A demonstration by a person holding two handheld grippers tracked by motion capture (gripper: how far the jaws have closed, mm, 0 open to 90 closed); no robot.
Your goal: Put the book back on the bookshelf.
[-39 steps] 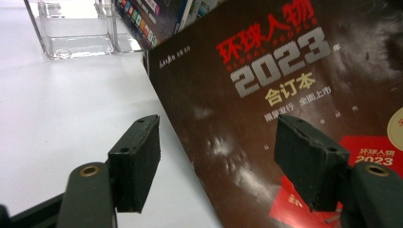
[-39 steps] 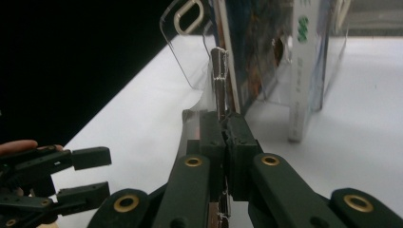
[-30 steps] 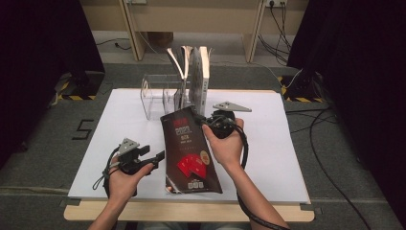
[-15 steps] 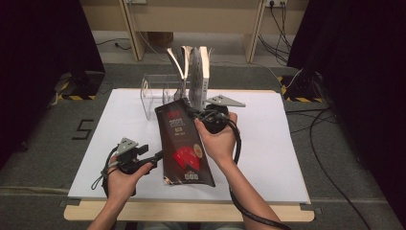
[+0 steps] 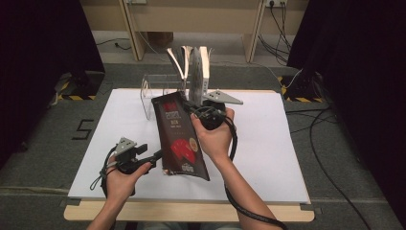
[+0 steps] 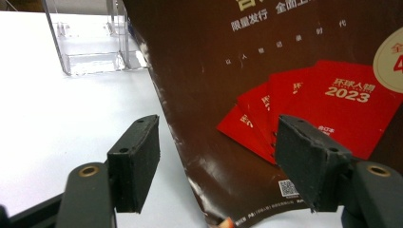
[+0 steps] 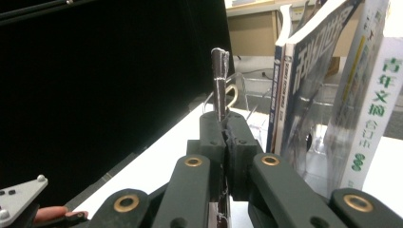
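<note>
- Dark curtains flank the room on both sides, grey floor lies below, and a wooden frame stands behind the white table (image 5: 268,143).
- On the table near its far edge stands a clear acrylic rack (image 5: 160,93); a few magazines (image 5: 197,72) stand upright in its right part, their pages fanning at the top.
- The right hand-held gripper (image 5: 189,106) is clamped tight on the upper right edge of a dark brown magazine (image 5: 179,139), holding it tilted over the middle of the table, just in front of the rack.
- The magazine's top leans toward the far edge; its lower corner sits low toward the near edge, and whether it touches the table cannot be told.
- Its cover is glossy deep brown, with a block of red and white lettering near the top and a fan of red booklets lower down, one printed with "2023" in white.
- A cream round badge sits at the right of the red fan, and small white print with a square code runs along the bottom.
- In the left gripper view the cover's left edge looks scuffed, with pale wear marks along it.
- In the right gripper view the magazine's thin edge rises straight up from between the closed black jaws.
- The left hand-held gripper (image 5: 155,155) rests low near the near left part of the table, its jaws spread wide, nothing pressed between them, facing the magazine's lower left edge.
</note>
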